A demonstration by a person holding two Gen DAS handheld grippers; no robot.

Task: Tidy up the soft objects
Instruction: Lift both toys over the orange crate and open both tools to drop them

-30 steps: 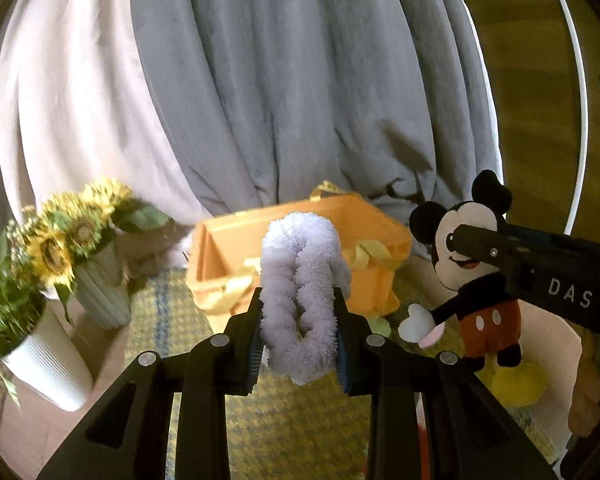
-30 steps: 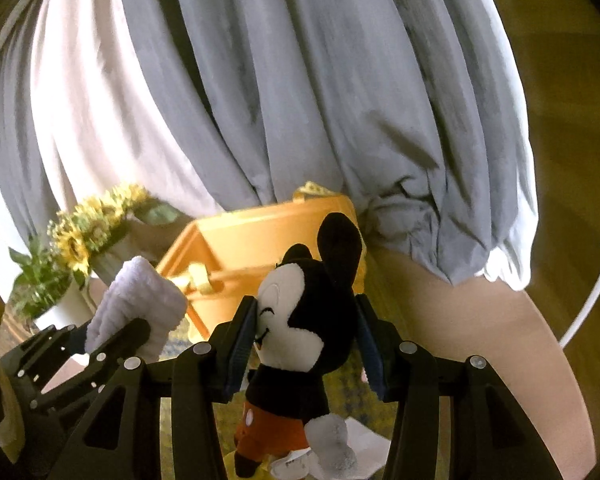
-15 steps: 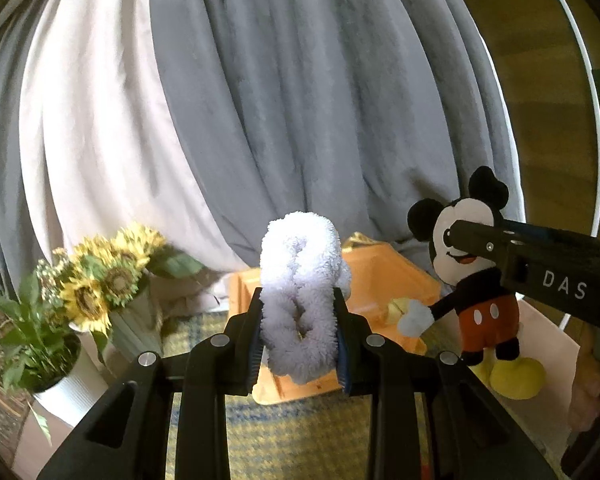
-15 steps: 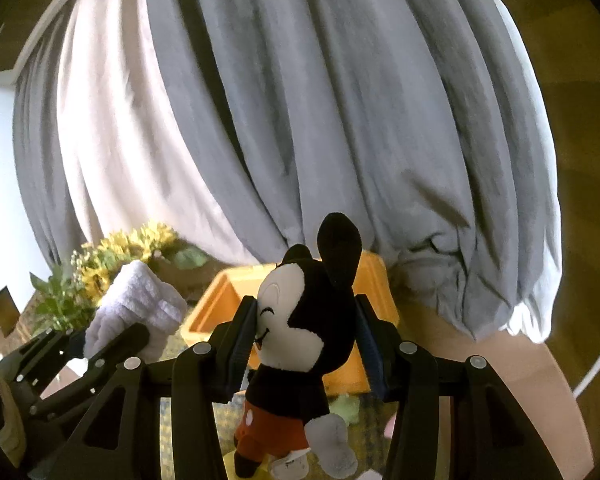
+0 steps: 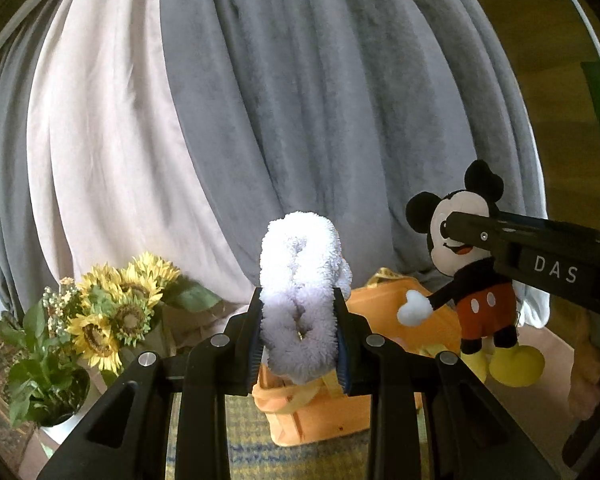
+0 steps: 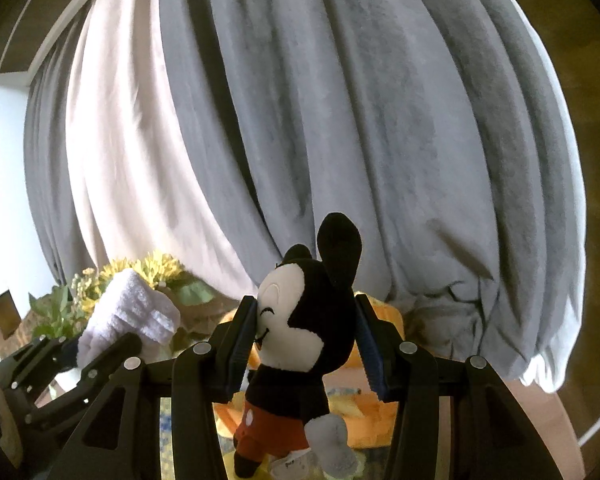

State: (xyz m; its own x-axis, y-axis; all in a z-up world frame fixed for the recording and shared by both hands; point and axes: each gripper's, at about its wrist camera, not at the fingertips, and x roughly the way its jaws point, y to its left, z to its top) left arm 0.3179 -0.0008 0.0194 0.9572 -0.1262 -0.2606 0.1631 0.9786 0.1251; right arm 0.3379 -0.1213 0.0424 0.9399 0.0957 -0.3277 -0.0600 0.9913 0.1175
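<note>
My left gripper is shut on a white fluffy rolled towel and holds it in the air. My right gripper is shut on the head of a Mickey Mouse plush, whose body hangs below. In the left wrist view the plush hangs at the right in the right gripper. In the right wrist view the towel shows at the left. An orange basket with yellow ribbon sits below and behind both, partly hidden.
A grey and cream curtain fills the background. A white pot of sunflowers stands at the left. A woven yellow mat lies under the basket. A wooden floor is at the right.
Both grippers have risen with their loads: the basket and sunflowers have dropped lower in both views and more curtain shows. Both grips are unchanged.
</note>
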